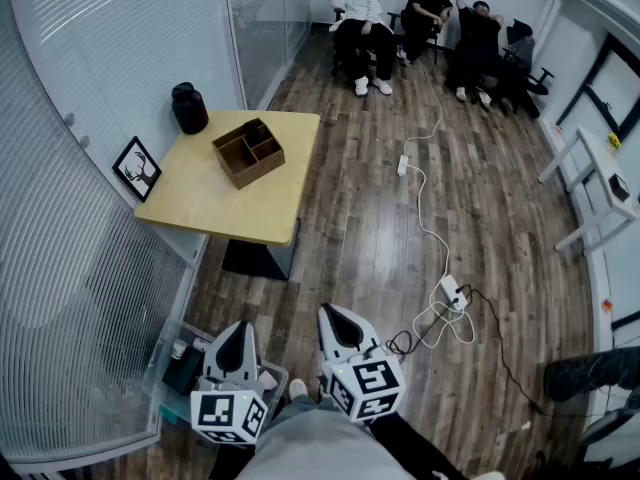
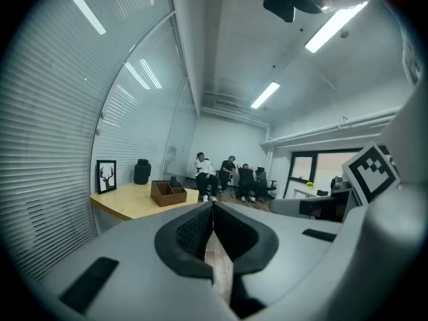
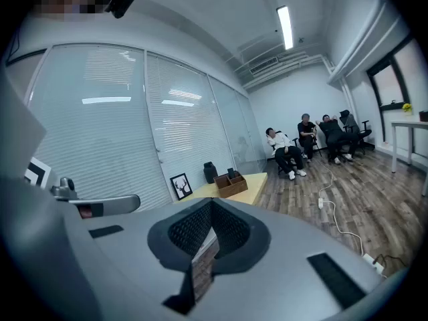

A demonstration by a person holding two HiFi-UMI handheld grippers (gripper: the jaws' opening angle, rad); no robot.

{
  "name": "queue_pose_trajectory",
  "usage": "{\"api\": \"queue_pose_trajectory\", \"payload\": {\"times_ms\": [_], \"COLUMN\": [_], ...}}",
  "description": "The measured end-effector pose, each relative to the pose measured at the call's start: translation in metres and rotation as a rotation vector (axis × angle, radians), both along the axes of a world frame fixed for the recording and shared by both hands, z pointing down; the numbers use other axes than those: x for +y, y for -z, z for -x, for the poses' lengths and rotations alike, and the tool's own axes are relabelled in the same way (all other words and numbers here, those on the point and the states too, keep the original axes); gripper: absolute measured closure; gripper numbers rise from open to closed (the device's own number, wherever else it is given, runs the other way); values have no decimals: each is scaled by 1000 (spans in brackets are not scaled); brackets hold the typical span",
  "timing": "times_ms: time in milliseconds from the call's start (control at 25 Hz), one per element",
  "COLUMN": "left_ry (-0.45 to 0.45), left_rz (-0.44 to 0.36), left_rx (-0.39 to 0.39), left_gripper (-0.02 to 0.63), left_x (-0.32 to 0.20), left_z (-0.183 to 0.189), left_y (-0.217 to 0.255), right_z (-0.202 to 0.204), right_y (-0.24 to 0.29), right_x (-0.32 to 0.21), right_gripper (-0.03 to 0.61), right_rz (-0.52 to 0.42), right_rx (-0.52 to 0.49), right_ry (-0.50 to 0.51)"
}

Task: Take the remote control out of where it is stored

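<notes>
The left gripper (image 1: 237,333) and the right gripper (image 1: 338,318) sit closest, held side by side low in front of the person's body. Each has its jaws pressed together with nothing between them; only floorboards show through the slit behind the pads.

Both grippers are well apart from the wooden table (image 1: 200,203), which stands ahead of them across the bare floor. On the table's far half sits a wooden organizer box (image 1: 248,153) with open compartments. In the right gripper view a slim dark thing stands up out of the box, most likely the remote control (image 3: 231,173). It looks stored on end, its long axis roughly upright, top poking above the rim. Which compartment holds it I cannot tell.

From the grippers the remote lies straight ahead, slightly left of the right gripper and almost in line with the left one. The left looks marginally better placed, though neither is near. The next step is likely a walk to the table, then parting one gripper's jaws and coming down over the remote's top end.
</notes>
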State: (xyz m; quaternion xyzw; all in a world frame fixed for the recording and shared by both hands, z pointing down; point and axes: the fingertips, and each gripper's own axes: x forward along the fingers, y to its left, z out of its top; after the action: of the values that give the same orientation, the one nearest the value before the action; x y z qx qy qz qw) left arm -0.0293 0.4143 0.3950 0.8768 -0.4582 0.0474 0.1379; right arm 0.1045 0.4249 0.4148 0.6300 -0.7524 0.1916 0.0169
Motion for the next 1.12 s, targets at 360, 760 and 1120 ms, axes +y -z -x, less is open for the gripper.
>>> {"api": "queue_pose_trajectory", "payload": {"times_ms": [360, 760, 1120], "left_ry": [-13, -7, 13], "left_rz": [-9, 3, 21], "left_rx": [-19, -30, -42], "left_gripper": [604, 604, 605], "left_x": [7, 12, 14], "left_z": [-4, -7, -25], "left_y": [1, -4, -6], "right_z": [1, -8, -20], "right_y": [3, 1, 12], "right_x": [4, 8, 8], "right_gripper": [575, 575, 572], "right_rz": [-7, -19, -81], "right_rx": [1, -17, -107], "right_ry": [3, -2, 66]}}
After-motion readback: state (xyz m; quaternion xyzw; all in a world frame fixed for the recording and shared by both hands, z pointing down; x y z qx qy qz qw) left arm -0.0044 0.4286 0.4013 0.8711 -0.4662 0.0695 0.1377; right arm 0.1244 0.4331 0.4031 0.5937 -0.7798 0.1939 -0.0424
